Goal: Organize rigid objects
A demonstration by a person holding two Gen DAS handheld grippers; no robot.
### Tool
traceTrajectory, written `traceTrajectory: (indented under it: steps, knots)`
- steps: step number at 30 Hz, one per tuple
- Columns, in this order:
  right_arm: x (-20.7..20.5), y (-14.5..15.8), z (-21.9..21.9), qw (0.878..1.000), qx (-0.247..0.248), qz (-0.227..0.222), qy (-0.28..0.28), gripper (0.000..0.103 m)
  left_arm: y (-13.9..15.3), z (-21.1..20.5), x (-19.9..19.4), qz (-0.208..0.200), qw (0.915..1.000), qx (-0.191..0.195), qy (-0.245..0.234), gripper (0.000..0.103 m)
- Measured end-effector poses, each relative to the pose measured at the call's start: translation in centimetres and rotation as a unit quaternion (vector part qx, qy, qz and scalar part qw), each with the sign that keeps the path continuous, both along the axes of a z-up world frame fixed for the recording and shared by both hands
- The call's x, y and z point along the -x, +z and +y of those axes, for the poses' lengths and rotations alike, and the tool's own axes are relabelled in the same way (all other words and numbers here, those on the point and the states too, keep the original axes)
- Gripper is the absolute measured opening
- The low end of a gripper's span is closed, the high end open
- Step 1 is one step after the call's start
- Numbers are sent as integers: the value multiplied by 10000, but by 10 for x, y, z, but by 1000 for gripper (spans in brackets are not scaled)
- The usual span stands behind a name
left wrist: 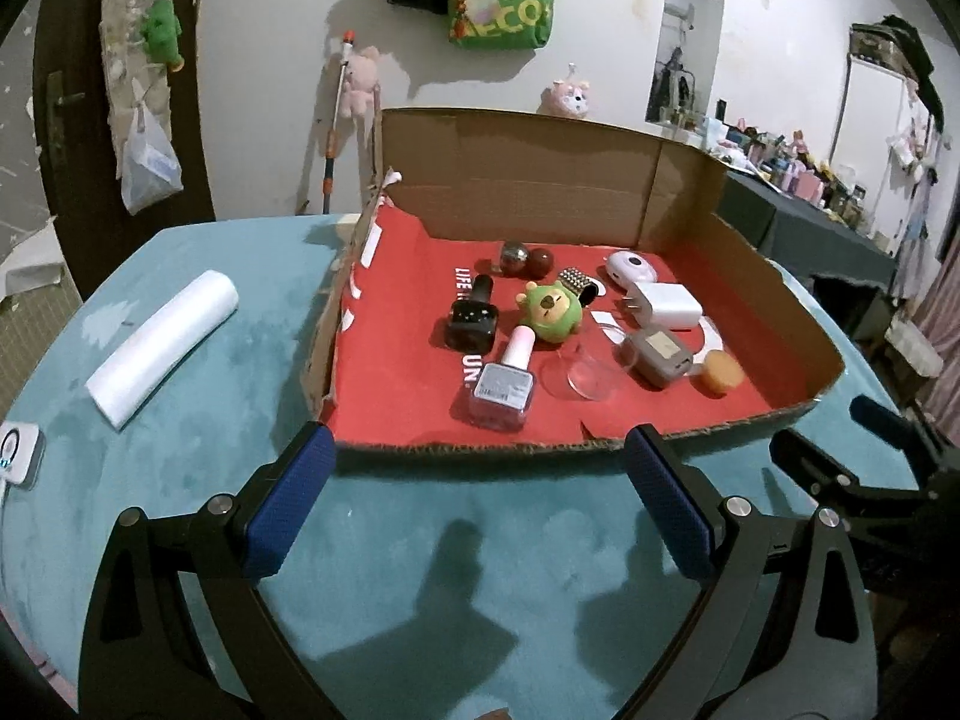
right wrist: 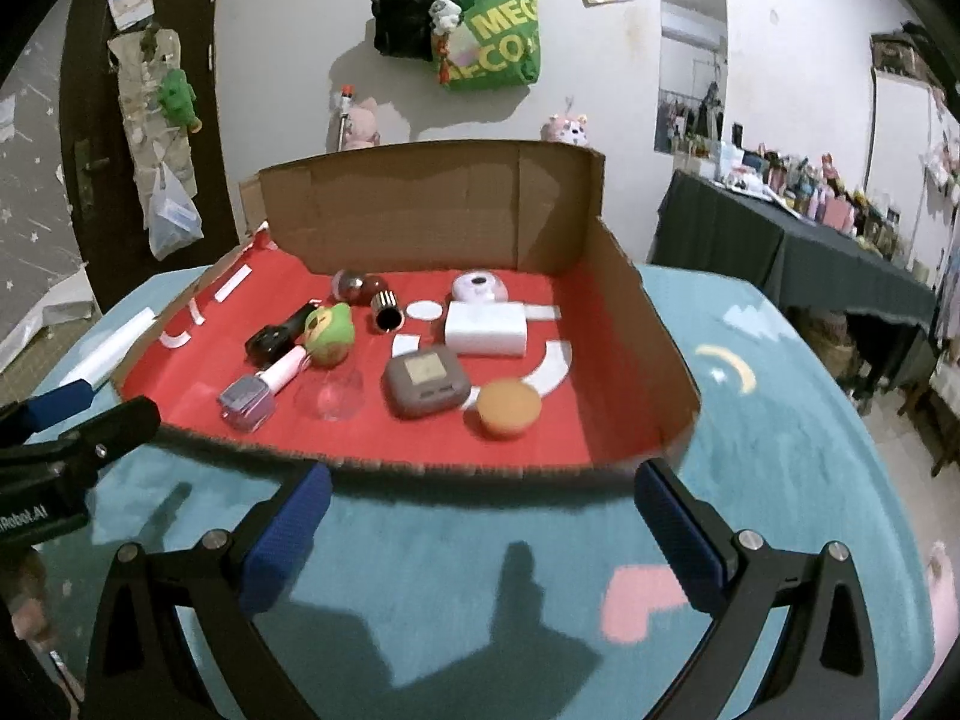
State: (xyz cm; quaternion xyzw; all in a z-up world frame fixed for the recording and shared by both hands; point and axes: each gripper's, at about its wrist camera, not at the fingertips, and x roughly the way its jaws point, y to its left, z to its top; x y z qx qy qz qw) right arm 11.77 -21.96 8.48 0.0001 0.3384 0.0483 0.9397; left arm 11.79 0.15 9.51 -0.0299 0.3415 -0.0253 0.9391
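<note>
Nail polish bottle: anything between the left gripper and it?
Only the cardboard box's low front wall. The nail polish bottle lies just behind it, with the clear dish beside it. The left gripper is open and must go over the wall.

Black claw [left wrist: 480,492], blue ribbed pads [left wrist: 291,504], silver screws

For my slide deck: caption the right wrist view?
Open right gripper faces a cardboard box of small items on a teal table.

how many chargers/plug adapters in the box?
2. White charger sits mid-right in the cardboard box; grey charger lies just in front of it, beside the orange disc. None visibly hidden.
</note>
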Motion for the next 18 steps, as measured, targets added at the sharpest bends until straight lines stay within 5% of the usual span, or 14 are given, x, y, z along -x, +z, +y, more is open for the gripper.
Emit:
traceTrajectory:
  steps: [11, 18]
  knots:
    - [-7, -50, 0, 9934, 336, 1084, -191, 103, -67, -11, -1, 1139, 9929, -335, 57, 98]
    - [-9, -58, -4, 9918, 259, 1227, -228, 103, -74, -20, -3, 1076, 9923, -566, 213, 103]
